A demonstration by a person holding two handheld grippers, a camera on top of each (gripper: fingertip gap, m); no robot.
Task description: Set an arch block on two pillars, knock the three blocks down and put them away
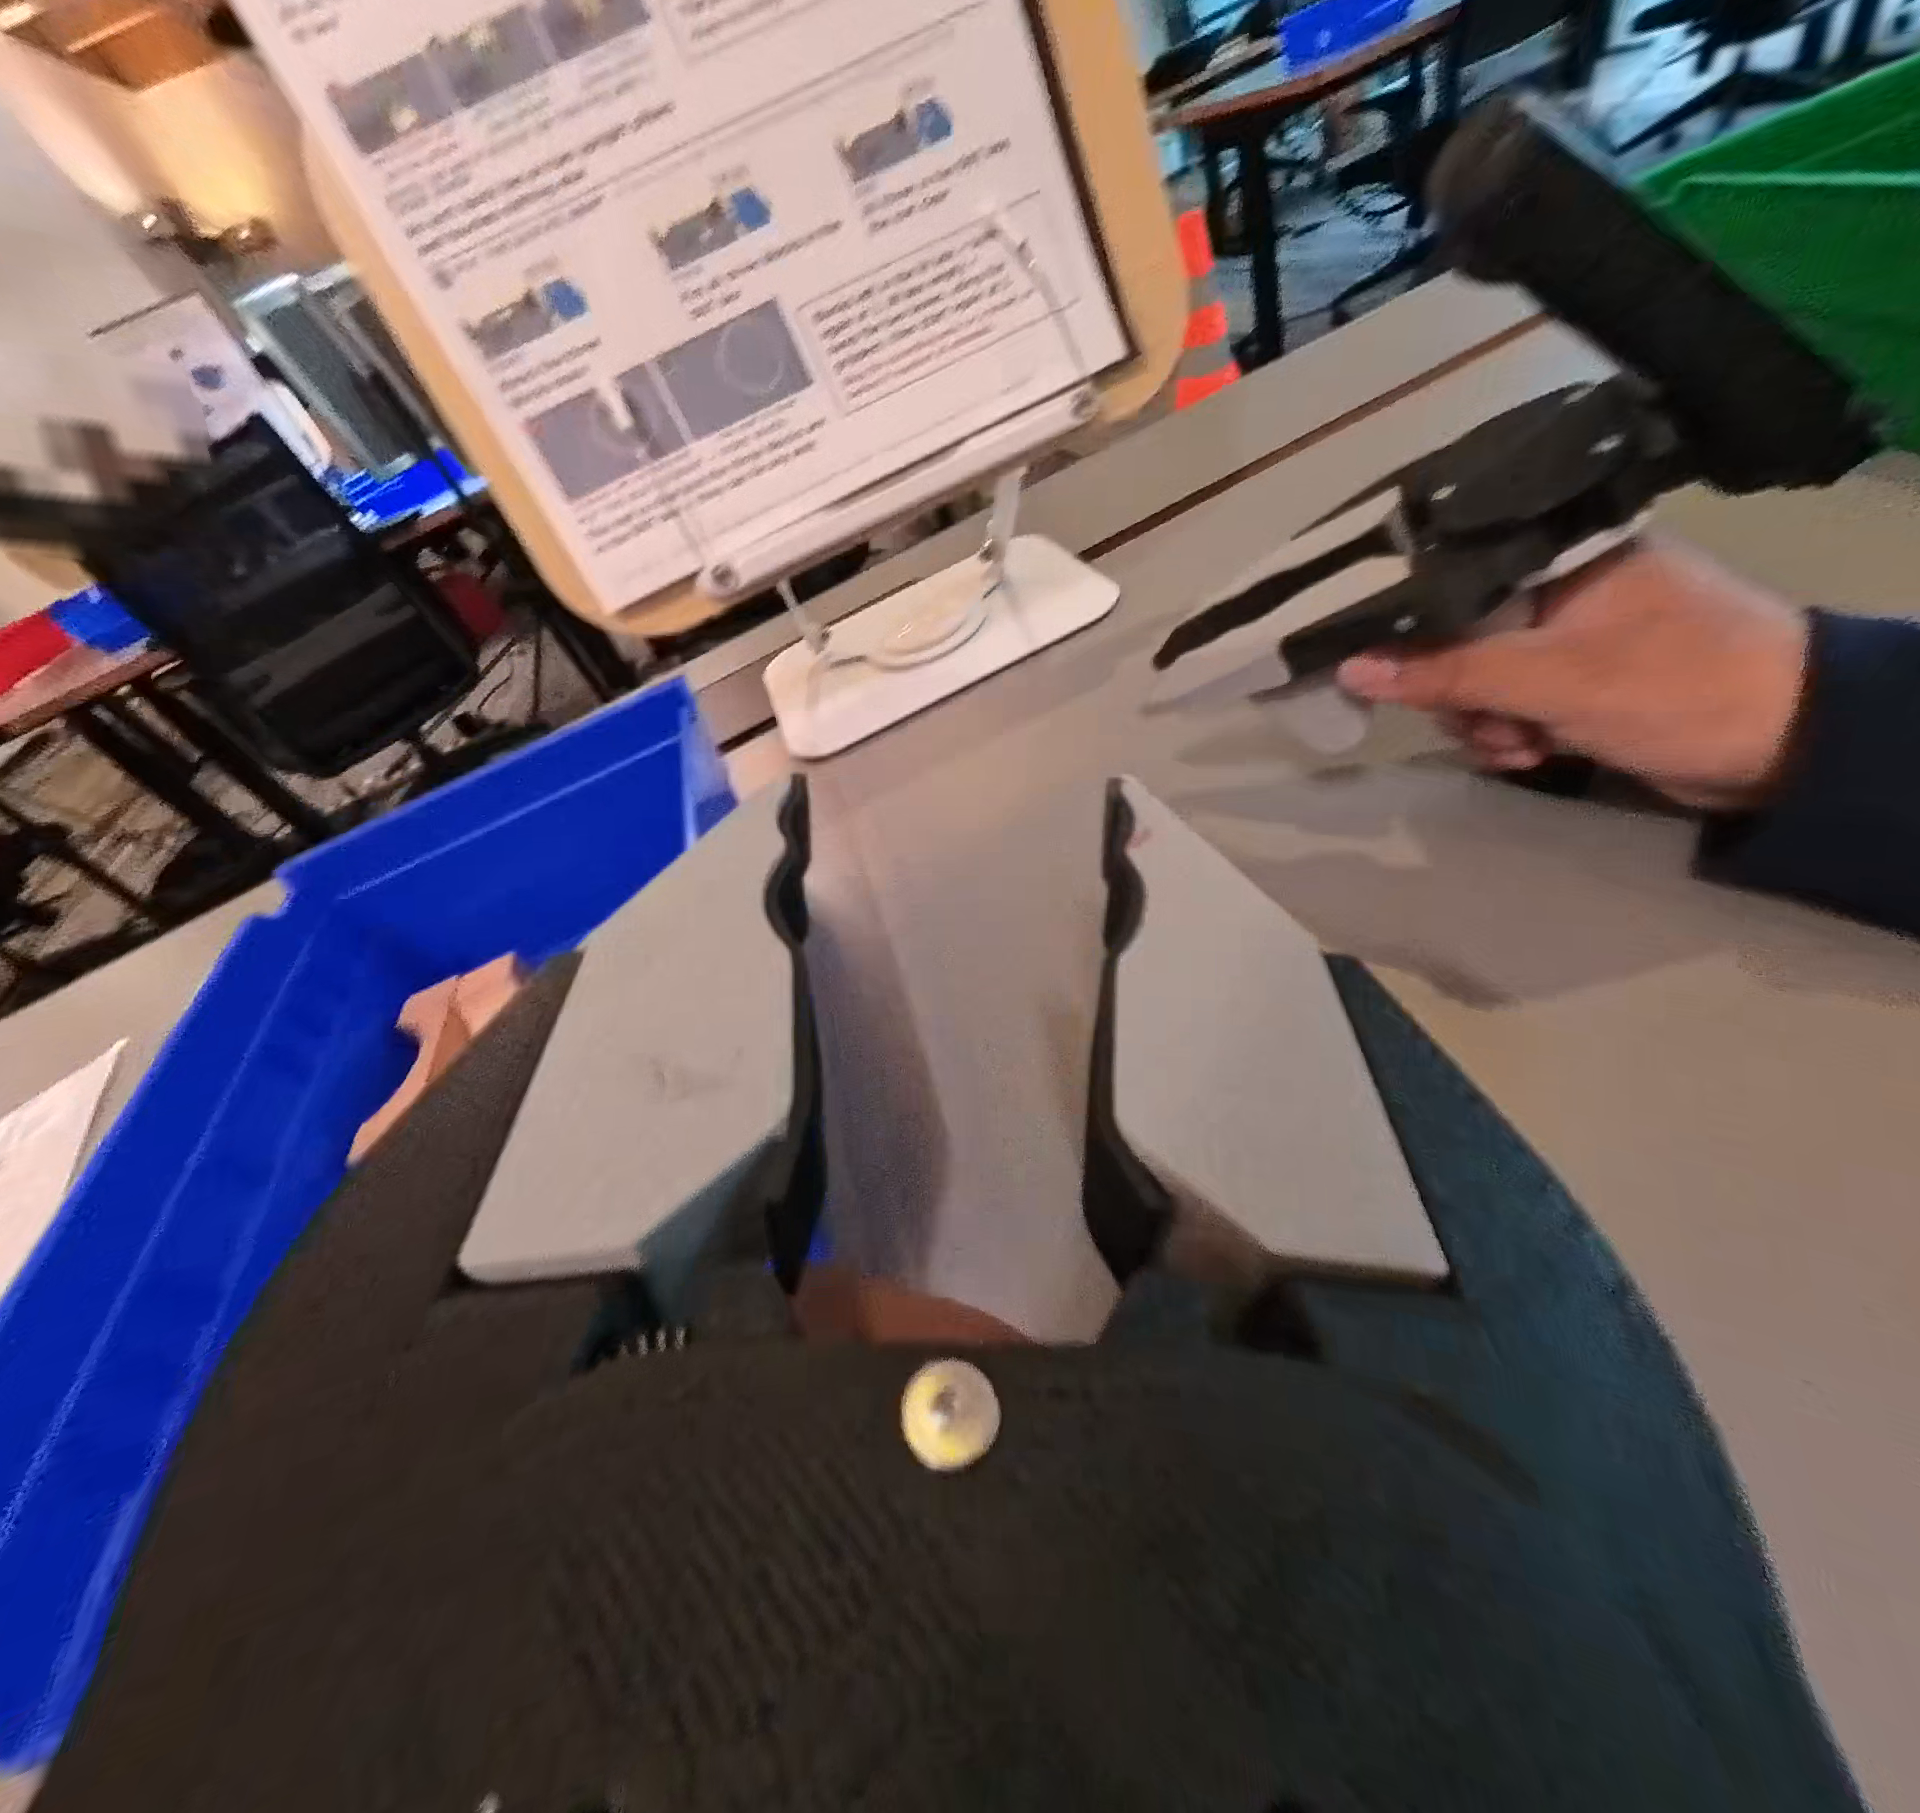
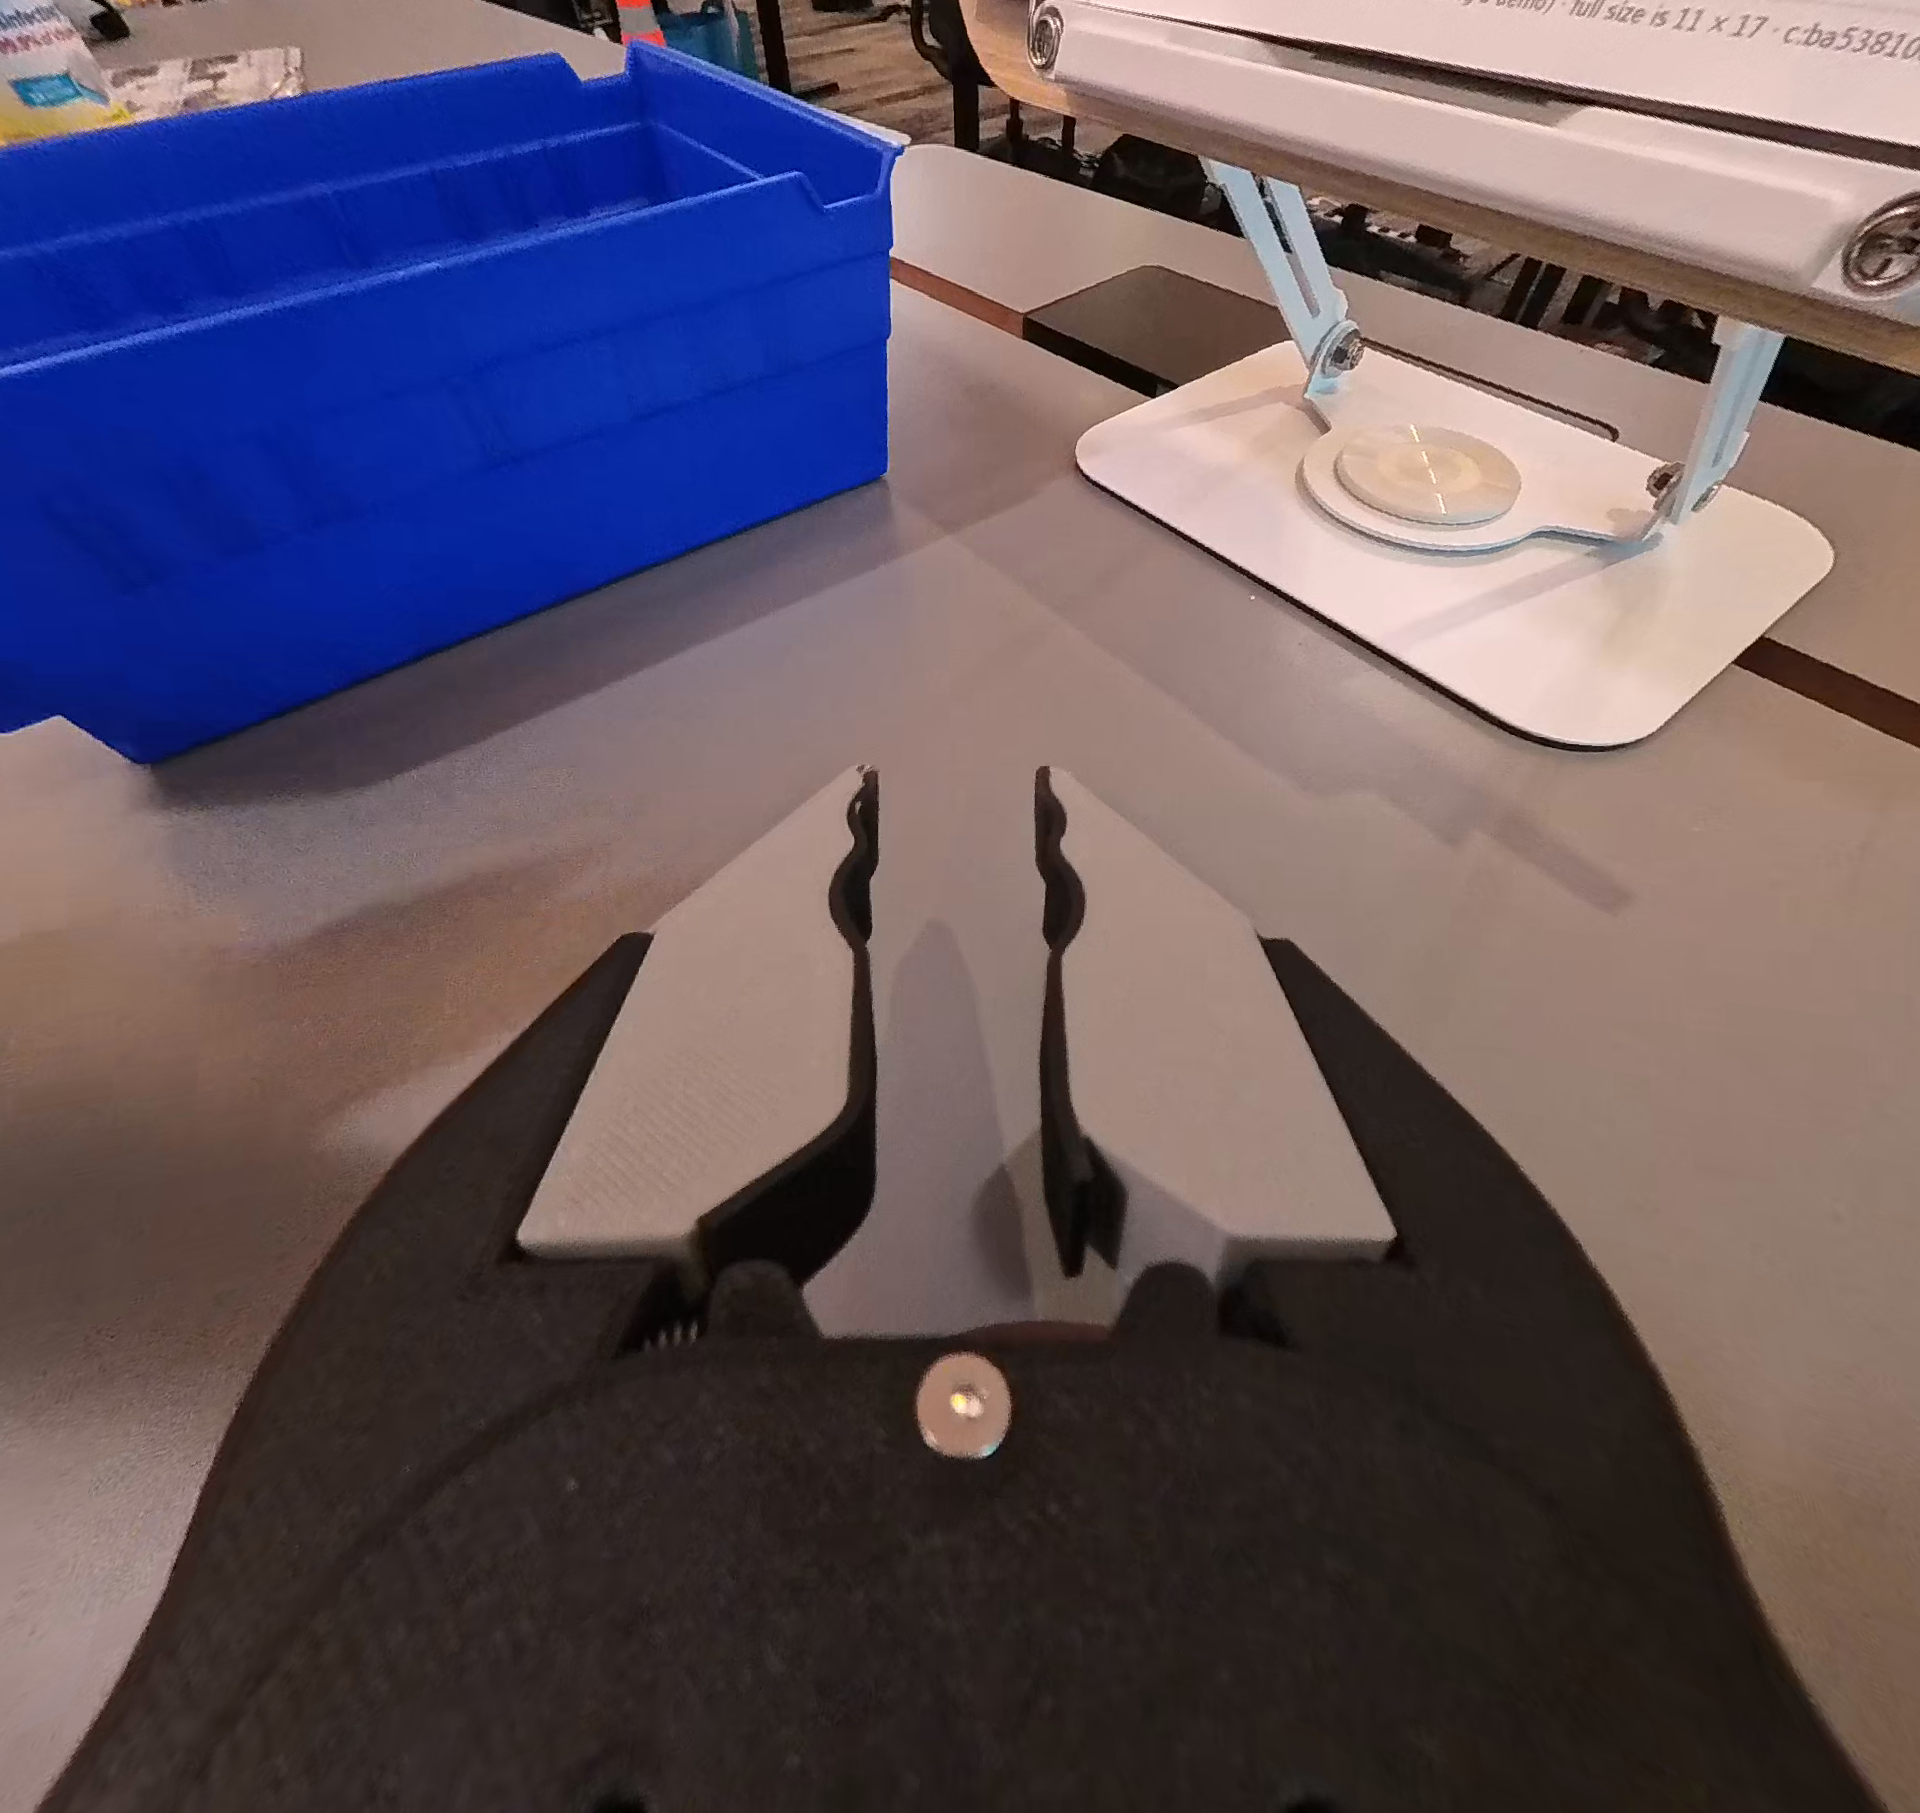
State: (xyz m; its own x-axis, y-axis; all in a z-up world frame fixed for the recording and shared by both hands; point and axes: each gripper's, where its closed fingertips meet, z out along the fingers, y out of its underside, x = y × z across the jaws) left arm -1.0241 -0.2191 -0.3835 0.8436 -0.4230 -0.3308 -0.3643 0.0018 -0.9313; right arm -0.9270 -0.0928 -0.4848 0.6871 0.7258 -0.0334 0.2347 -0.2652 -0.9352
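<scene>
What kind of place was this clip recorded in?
Probably a lab or demo workspace, not a home: a grey table with a blue storage bin and an instruction sheet on a stand, further work tables behind and an orange traffic cone.

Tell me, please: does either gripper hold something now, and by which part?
Nothing is held. The left gripper is open with only bare table between its fingers; the right gripper is open over the table too.

Blue bin (image 2: 436, 392), grey table (image 2: 1039, 672), white stand base (image 2: 1558, 610), orange cone (image 1: 1205, 329).
</scene>
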